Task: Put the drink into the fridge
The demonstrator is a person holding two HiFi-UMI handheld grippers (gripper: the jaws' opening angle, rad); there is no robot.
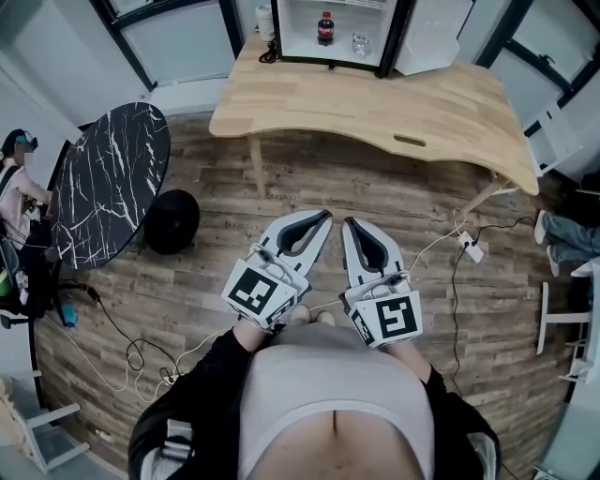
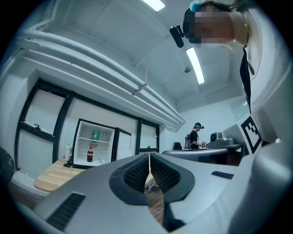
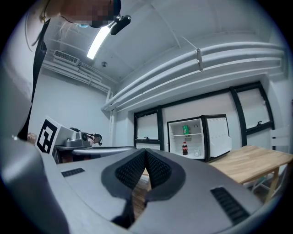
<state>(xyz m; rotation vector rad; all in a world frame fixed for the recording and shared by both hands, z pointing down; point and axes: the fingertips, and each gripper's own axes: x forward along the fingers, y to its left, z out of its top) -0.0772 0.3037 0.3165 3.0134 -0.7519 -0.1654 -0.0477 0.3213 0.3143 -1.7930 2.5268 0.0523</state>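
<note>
Head view, top centre: the dark cola bottle with a red label [image 1: 325, 28] stands inside the open white mini fridge [image 1: 298, 33] on the pale wooden counter [image 1: 450, 108]. Lower in the frame, the left tongs [image 1: 323, 217] and right tongs [image 1: 348, 223] are pressed together and empty. They are held by the body, well apart from the fridge, probably because placing is finished.

Bright ceiling strip-lights, fisheye-warped edges

Two grippers [image 1: 322, 218] [image 1: 349, 226], one fridge [image 3: 176, 141] — one bottle [image 3: 185, 148], one can [image 3: 186, 130]
</note>
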